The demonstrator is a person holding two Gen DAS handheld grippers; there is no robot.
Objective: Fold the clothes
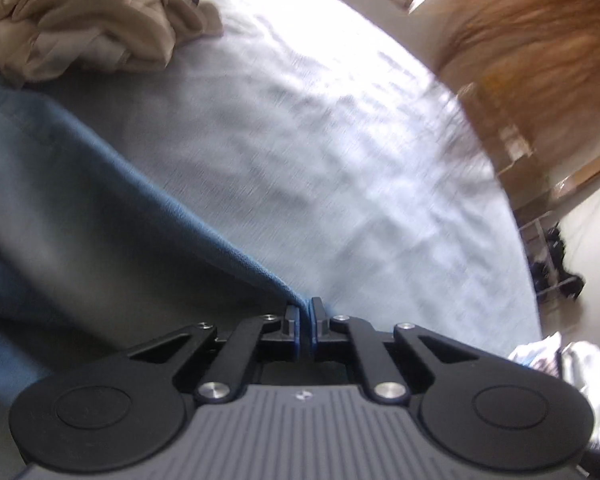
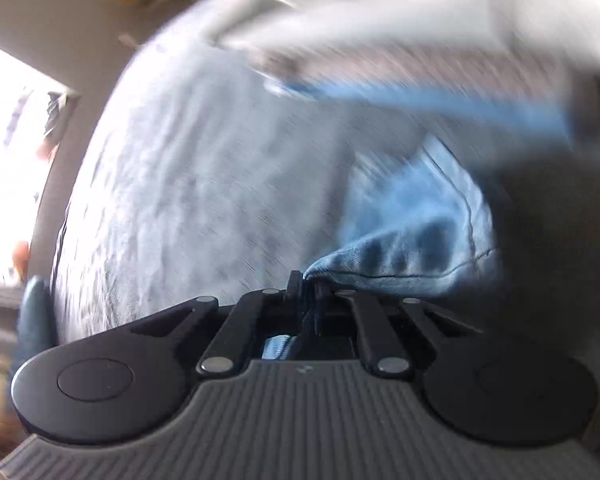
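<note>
A blue garment [image 1: 72,216] stretches from the left of the left wrist view down to my left gripper [image 1: 306,308], which is shut on its edge. In the right wrist view the same kind of blue cloth [image 2: 412,240], with a stitched seam, bunches at my right gripper [image 2: 306,280], which is shut on a fold of it. Both pinched corners hang a little above the pale grey bedsheet [image 1: 320,152]. The right wrist view is smeared by motion.
A crumpled beige garment [image 1: 88,16] lies at the back left of the bed. Pale cloth [image 2: 420,4] is blurred across the top of the right wrist view. Cardboard boxes [image 1: 512,148] and a shoe rack [image 1: 552,256] stand beyond the bed's right edge.
</note>
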